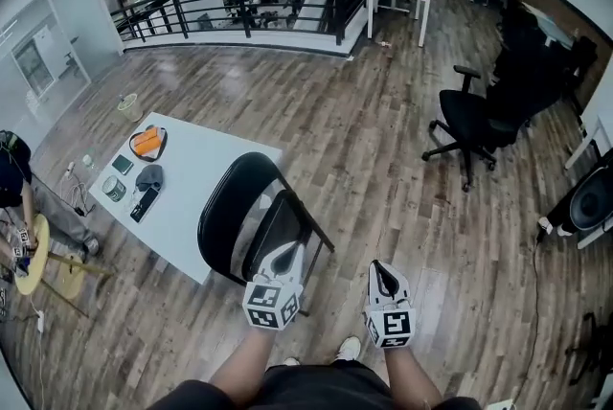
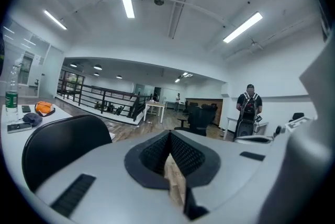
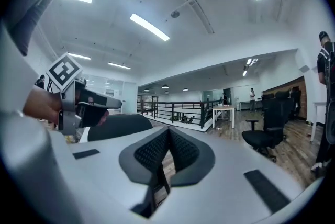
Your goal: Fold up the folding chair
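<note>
Jaws sit pressed together, empty, on left gripper (image 1: 284,255) and right gripper (image 1: 381,268) near the folding chair (image 1: 235,202); we should reopen before gripping.

Folding chair (image 1: 230,207): black back, seat and frame.
Desk (image 1: 201,178): plain white.
Pouch (image 1: 147,141): orange, dark trim.
Floor (image 1: 364,140): brown wood-grain planks.
Left gripper (image 1: 283,257), right gripper (image 1: 382,272): pale grey shells, black dimpled jaws, cubes with black-and-white square markers.
Office chair (image 1: 469,121): black.
Railing (image 1: 239,1): black.
</note>
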### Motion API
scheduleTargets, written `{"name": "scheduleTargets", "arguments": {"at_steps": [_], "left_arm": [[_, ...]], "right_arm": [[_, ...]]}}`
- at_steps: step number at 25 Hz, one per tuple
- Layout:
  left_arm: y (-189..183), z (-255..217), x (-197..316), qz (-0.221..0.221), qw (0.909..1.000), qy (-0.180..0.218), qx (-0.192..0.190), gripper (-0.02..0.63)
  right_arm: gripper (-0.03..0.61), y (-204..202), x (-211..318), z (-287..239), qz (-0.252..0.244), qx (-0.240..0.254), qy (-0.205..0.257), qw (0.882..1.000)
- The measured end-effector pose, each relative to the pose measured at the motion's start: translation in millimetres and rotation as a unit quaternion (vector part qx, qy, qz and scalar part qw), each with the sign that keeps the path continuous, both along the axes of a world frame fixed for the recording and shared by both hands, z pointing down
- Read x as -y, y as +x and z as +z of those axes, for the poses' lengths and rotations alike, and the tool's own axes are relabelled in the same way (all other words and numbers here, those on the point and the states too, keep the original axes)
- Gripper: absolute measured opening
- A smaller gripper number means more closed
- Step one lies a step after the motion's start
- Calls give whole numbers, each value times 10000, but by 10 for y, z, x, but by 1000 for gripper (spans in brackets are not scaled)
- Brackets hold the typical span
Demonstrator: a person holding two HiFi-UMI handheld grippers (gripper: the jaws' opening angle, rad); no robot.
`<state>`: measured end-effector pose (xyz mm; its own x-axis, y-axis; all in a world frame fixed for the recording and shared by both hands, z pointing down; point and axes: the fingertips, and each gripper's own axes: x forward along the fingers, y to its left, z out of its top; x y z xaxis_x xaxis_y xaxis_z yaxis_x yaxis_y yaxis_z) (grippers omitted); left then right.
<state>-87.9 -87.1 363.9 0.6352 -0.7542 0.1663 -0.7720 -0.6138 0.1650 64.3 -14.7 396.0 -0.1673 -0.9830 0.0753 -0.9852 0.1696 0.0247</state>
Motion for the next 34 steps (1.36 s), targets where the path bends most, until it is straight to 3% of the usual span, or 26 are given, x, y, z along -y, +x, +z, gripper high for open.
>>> {"name": "scheduleTargets", "arguments": {"at_steps": [6,16,23,34], "left_arm": [[-113,75,-459,651,9978,123,29,5],[-719,-144,-1280,1290,9909,383,-89,5],[-958,-141,-1587,1421,9892,355,-85,5],[-794,-183,-2128,1332,9902,413,-41,5]], "right_arm": [[14,-204,-519,-273,664,-81,234,9975],[12,-942,-1457,-501,1443,-388,314,9883],[13,-1204,-1715,-660,1576,-546,382,9853],[12,-1054,-2297,-676,1538,-749,390,9845]]}}
